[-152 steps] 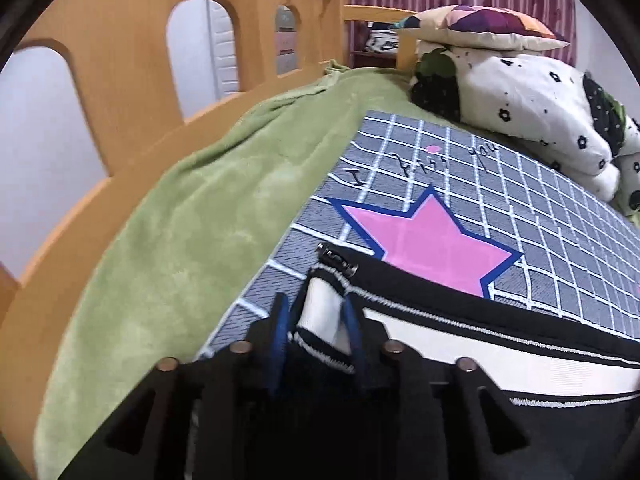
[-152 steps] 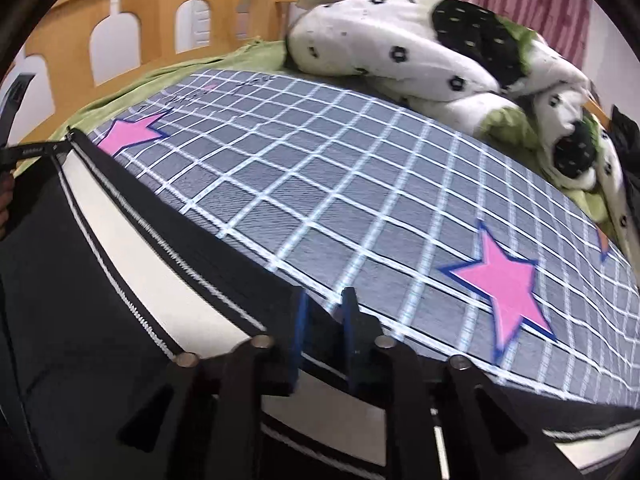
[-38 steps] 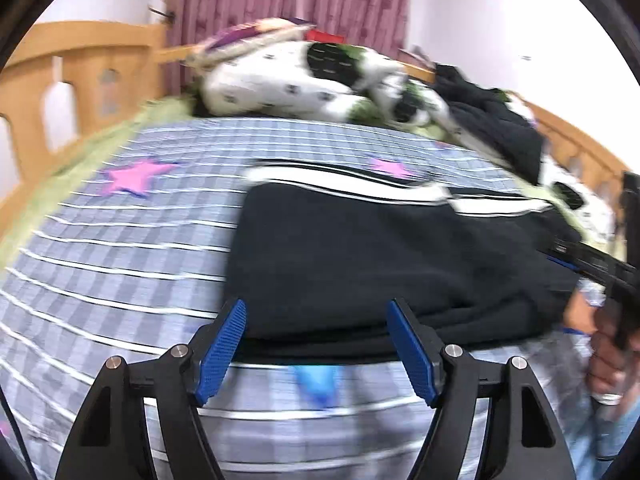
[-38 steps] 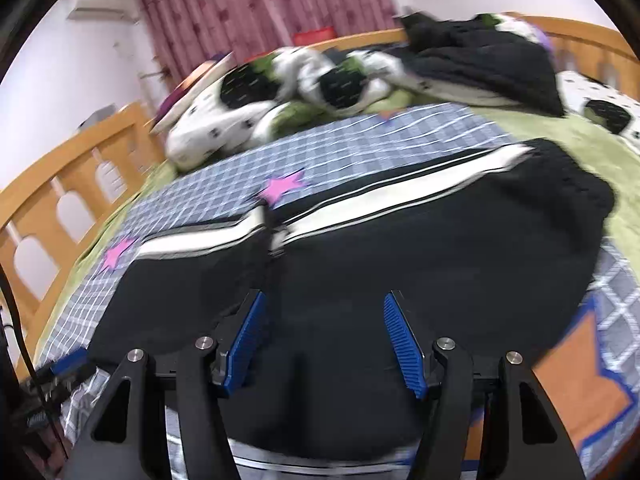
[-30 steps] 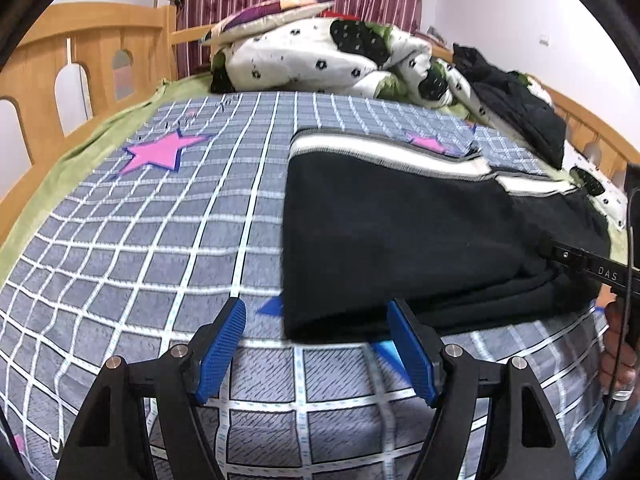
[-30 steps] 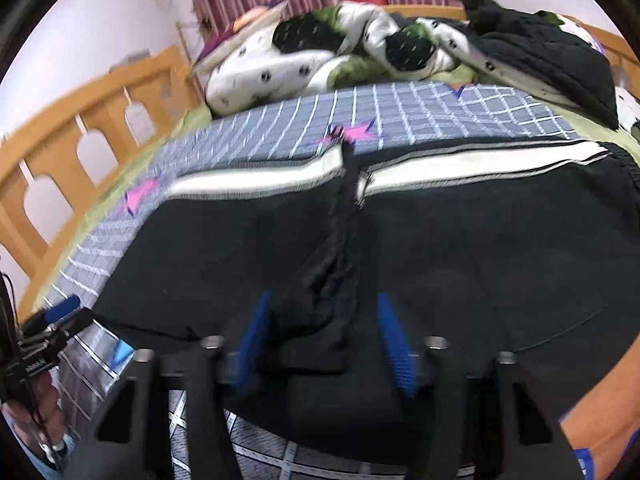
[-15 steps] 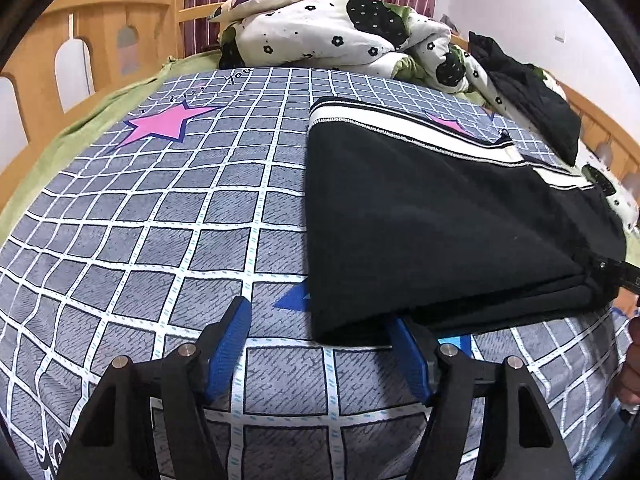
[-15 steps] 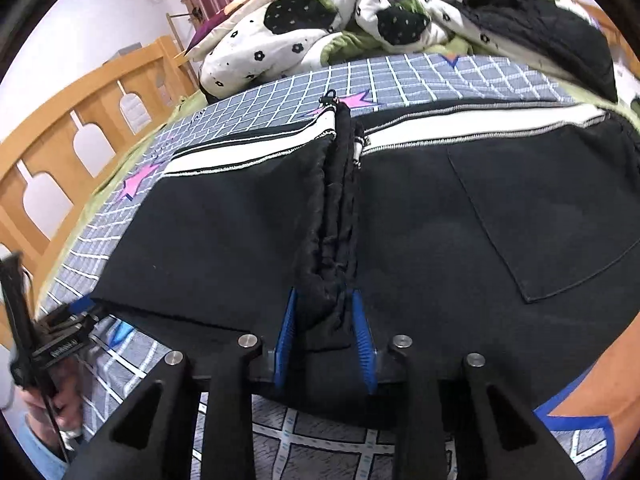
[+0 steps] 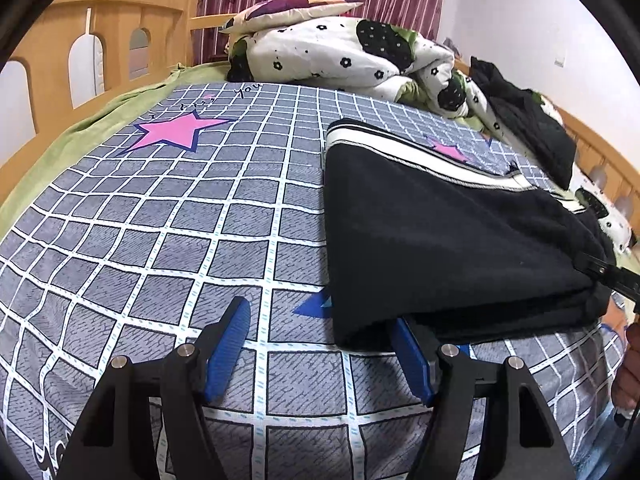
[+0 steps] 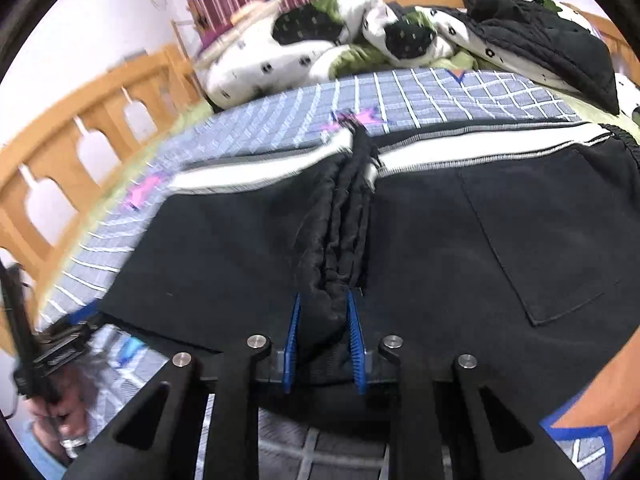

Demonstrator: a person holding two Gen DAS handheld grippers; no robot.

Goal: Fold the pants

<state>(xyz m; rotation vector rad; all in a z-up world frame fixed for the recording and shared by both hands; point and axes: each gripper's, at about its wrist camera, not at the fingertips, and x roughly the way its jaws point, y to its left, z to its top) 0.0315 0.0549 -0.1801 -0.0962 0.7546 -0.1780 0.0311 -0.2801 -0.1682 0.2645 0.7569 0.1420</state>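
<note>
The right gripper (image 10: 323, 344) has just been closing, and a bunched ridge of the black pants (image 10: 460, 248) is pinched between its blue pads. The left gripper (image 9: 320, 348) is spread wide, with one pad tucked under the near corner of the pants, which are laid on the checked bedspread (image 9: 160, 216). The thick bunch could slip out if pulled fast, and the fold would be spoiled. One pair of pants, two grippers and three pink stars (image 9: 180, 131) are counted.

Bed (image 9: 132, 208) – blk pants (image 9: 440, 232), quilt (image 9: 340, 52)
</note>
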